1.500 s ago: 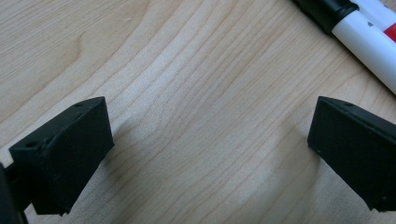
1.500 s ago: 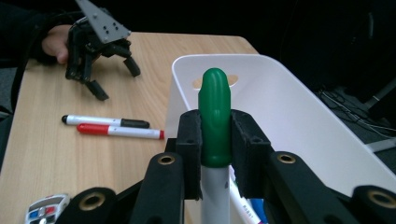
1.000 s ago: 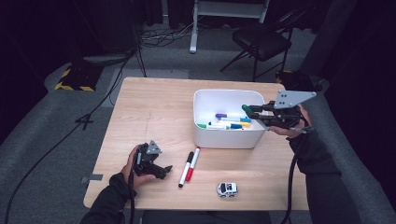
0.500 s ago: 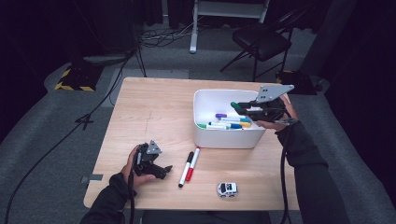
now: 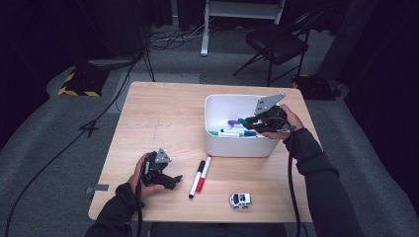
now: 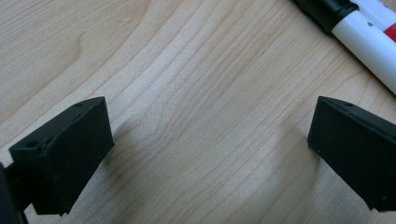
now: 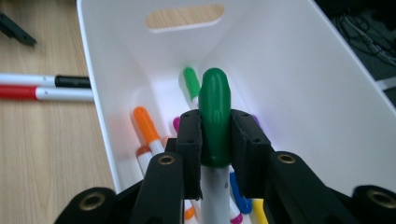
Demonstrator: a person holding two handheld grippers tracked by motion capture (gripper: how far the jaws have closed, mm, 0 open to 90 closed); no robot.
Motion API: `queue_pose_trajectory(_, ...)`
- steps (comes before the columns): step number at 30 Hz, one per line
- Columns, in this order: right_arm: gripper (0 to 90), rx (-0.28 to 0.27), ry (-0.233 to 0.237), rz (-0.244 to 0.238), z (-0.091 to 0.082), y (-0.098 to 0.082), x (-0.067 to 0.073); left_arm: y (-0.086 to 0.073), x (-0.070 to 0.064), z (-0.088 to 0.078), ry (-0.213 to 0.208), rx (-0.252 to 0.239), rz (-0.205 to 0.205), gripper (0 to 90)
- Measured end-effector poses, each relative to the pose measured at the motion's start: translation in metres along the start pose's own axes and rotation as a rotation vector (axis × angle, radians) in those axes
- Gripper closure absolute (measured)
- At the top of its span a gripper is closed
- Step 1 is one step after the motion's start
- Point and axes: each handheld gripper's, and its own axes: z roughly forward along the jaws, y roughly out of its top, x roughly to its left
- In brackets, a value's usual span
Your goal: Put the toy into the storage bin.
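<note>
Two jaws of the right gripper (image 7: 215, 140) are clamping a green-capped marker (image 7: 215, 122) over the white bin (image 5: 240, 146) at centre right; the left gripper (image 6: 205, 154) is resting wide apart, lower left.

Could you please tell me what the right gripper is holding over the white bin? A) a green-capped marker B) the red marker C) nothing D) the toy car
A: in the right gripper view the right gripper is clamped on the green-capped marker, above the white bin.
</note>
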Motion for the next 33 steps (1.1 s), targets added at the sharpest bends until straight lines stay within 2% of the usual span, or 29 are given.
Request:
queue_pose_trajectory(6, 74.8, 0.067, 0.006, 0.018, 0.001, -0.011, -0.002, 0.0, 0.0, 0.0, 0.001, 0.0, 0.001, 0.2)
queue_pose_trajectory(8, 74.8, 0.079, -0.005, 0.024, -0.001, -0.014, -0.002, 0.0, 0.0, 0.0, 0.0, 0.0, 0.001, 0.2)
queue_pose_trajectory(10, 74.8, 0.078, 0.001, 0.031, -0.003, -0.017, -0.003, 0.0, 0.0, 0.0, 0.0, 0.0, 0.0, 0.2)
queue_pose_trajectory(14, 73.2, 0.078, -0.021, 0.066, -0.007, -0.019, -0.002, 0.0, 0.0, 0.0, 0.0, 0.001, 0.0, 0.2)
queue_pose_trajectory(21, 64.4, -0.033, -0.031, 0.07, -0.015, -0.019, 0.01, 0.0, 0.0, 0.0, 0.001, 0.0, 0.001, 0.2)
queue_pose_trajectory(23, 63.5, -0.108, -0.019, 0.08, -0.021, -0.018, 0.017, 0.0, 0.0, 0.0, -0.002, 0.001, -0.001, 0.2)
queue_pose_trajectory(26, 61.6, -0.191, 0.009, 0.064, -0.027, -0.017, 0.03, 0.0, 0.0, 0.0, -0.001, 0.0, -0.001, 0.2)
queue_pose_trajectory(28, 60.9, -0.215, 0.023, 0.053, -0.029, -0.018, 0.039, 0.0, -0.002, 0.0, -0.007, 0.002, -0.017, 0.2)
queue_pose_trajectory(30, 59.9, -0.24, 0.036, 0.037, -0.029, -0.019, 0.049, 0.0, -0.003, 0.0, 0.008, -0.001, -0.013, 0.4)
queue_pose_trajectory(33, 58.7, -0.266, 0.065, 0.036, -0.027, -0.023, 0.062, 0.001, -0.004, 0.0, -0.001, 0.005, -0.005, 0.5)
